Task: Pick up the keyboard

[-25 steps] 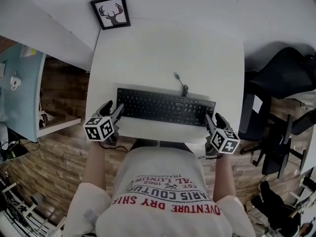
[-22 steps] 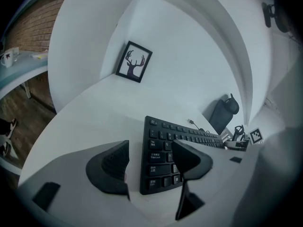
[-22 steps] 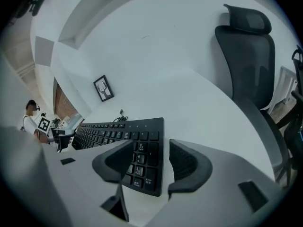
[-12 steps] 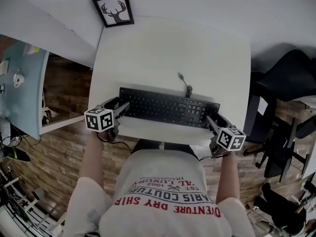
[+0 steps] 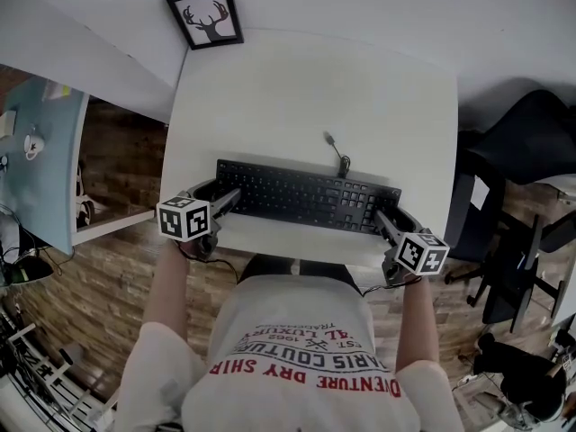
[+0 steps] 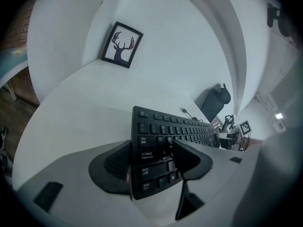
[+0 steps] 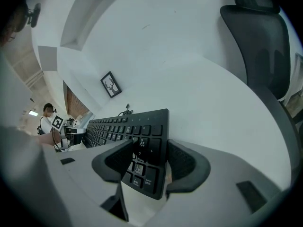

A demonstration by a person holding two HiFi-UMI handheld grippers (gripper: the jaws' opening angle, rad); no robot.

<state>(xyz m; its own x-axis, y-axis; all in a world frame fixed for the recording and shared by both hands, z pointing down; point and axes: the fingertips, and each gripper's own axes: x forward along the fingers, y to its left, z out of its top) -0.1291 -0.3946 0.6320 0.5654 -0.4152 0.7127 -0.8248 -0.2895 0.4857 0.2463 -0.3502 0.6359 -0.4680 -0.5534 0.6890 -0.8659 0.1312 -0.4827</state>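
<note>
- Slim black full-size keyboard (image 5: pixel 301 196), cable (image 5: pixel 333 151) at its back, lies along the white bench (image 5: pixel 315 79) near its front edge.
- Left gripper (image 5: pixel 216 194) jaws, just opening, stand released around the keyboard's left end.
- Right gripper (image 5: pixel 390 216) jaws stand released around its right end.

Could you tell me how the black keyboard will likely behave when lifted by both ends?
The keyboard looks like a thin rigid slab, so probably stiff and fairly light. Its smooth edges may slip. The loose cable would likely dangle.

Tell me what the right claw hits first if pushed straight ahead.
Probably the keyboard: its right end lies between the right claw's open jaws, with the white table just beneath.
</note>
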